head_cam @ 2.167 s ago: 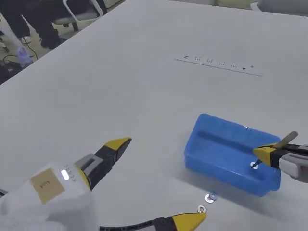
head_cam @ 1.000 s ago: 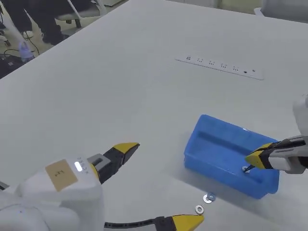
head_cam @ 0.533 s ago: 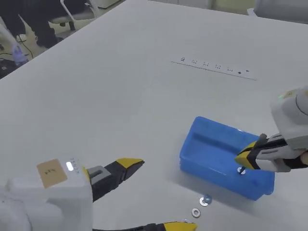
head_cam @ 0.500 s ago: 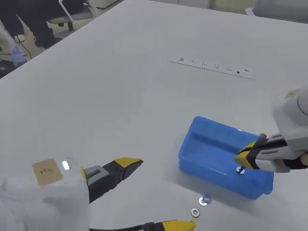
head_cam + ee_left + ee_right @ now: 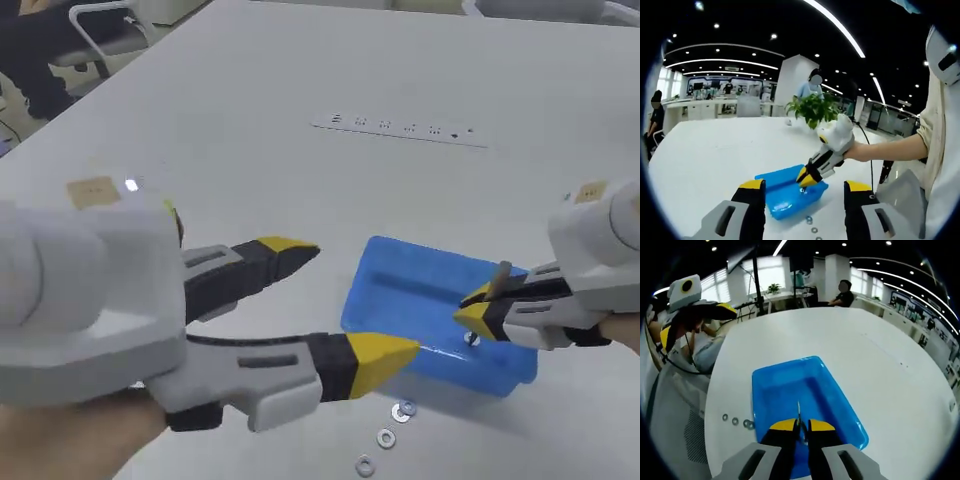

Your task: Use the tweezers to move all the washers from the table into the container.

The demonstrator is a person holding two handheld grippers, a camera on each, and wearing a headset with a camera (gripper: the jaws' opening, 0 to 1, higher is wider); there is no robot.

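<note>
Over near rim of container point(image 5: 410, 275), right gripper point(image 5: 475, 306) pinches tweezers point(image 5: 799, 417); left gripper point(image 5: 352, 298) agape.

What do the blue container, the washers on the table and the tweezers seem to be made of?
The blue container is probably plastic, smooth and slightly glossy: it has one even colour, rounded moulded corners and soft highlights. The washers are likely metal, as they are bright silvery rings that glint. The tweezers look like metal, thin and grey, but they are too small to tell the finish.

Three washers point(image 5: 386, 437) (lying loose), one container point(image 5: 420, 285).
</note>
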